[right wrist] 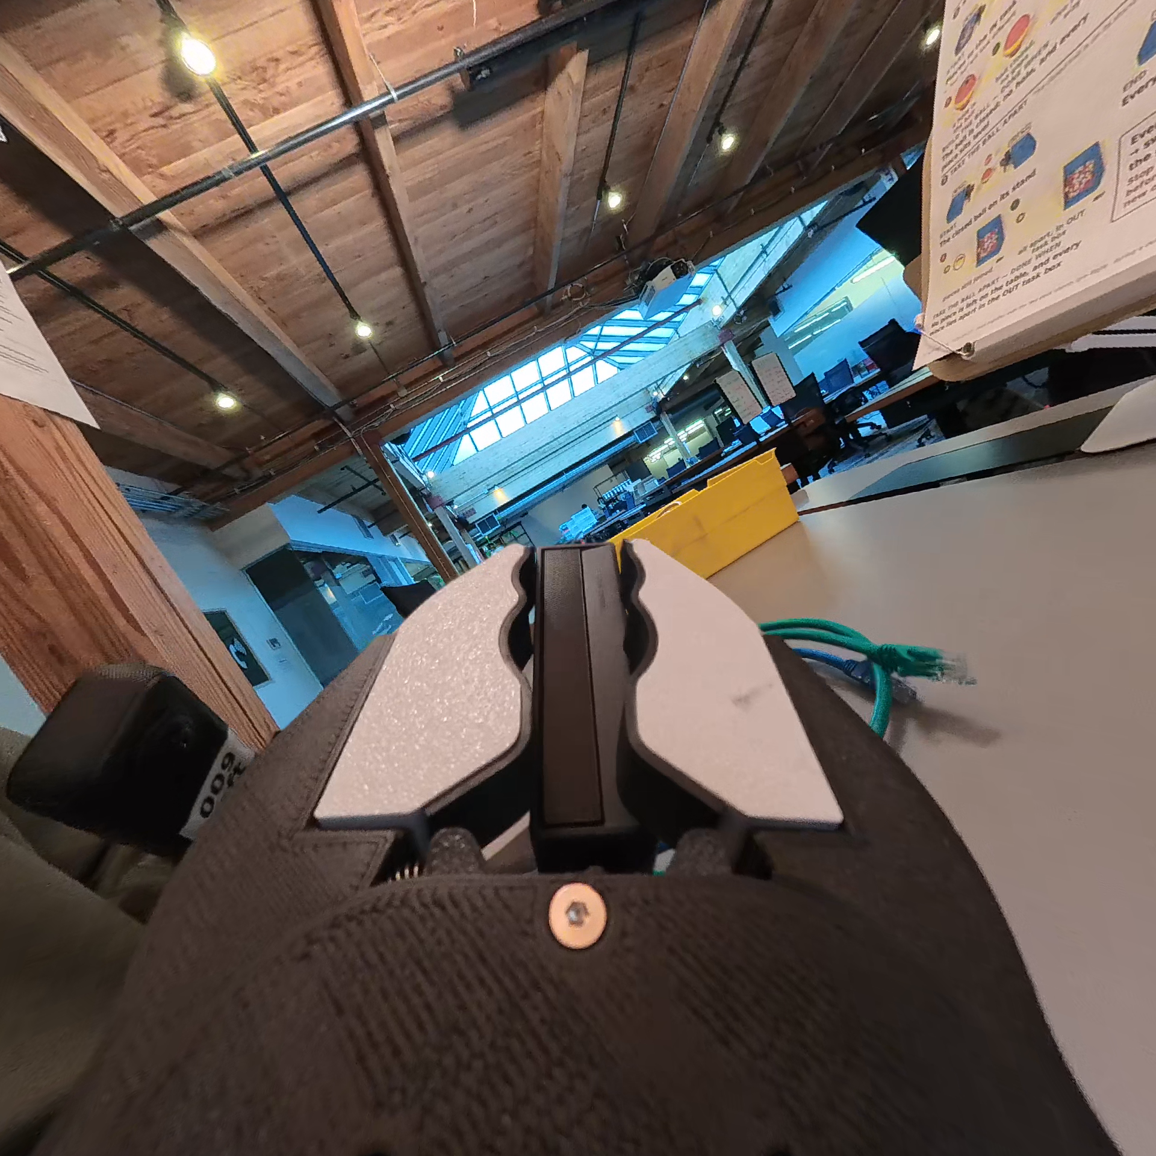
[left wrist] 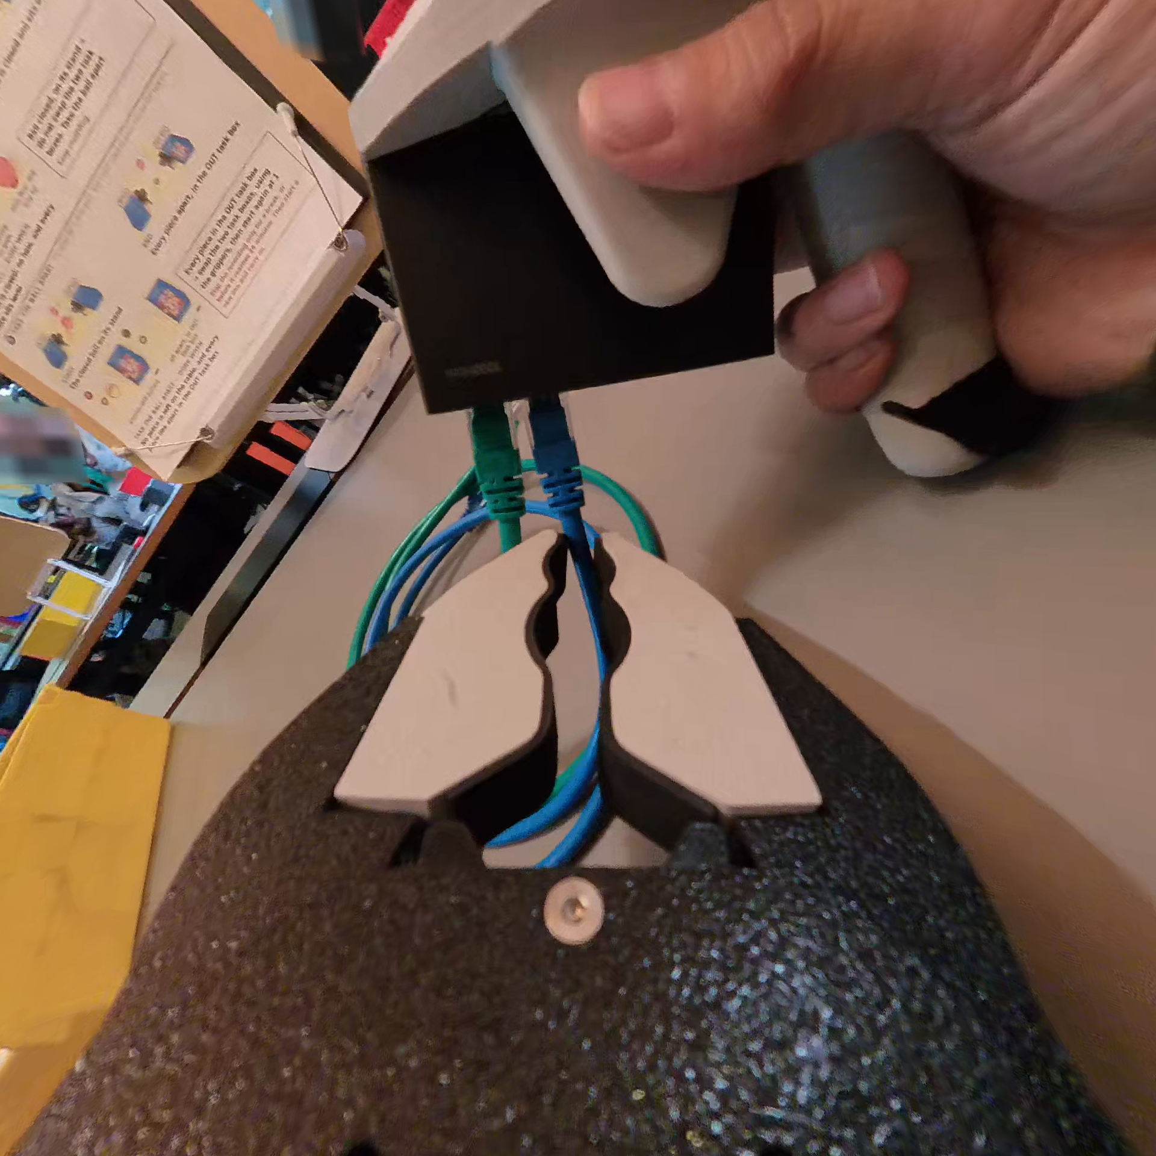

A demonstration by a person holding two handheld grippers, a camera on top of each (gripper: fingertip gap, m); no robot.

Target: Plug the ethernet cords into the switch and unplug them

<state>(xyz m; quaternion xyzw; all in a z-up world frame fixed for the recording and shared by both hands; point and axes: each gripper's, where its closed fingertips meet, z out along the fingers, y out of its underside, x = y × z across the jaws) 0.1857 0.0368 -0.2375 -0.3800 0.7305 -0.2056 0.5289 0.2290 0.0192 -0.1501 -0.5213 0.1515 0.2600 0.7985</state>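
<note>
1. A pale grey table (right wrist: 1001, 625) stands under a wooden beamed ceiling (right wrist: 438, 156), with a yellow bin (right wrist: 719, 519) at its far edge.
2. My right gripper (right wrist: 575, 557) is clamped on the black switch (right wrist: 572, 688), lifted off the table.
3. In the left wrist view, the green cord (left wrist: 497, 466) and blue cord (left wrist: 560, 463) sit plugged side by side in the switch's lower face.
4. My left gripper (left wrist: 578, 541) is nearly closed, pinching the blue cord just below its plug.
5. Both cords' free ends (right wrist: 919, 666) lie loose on the table.
</note>
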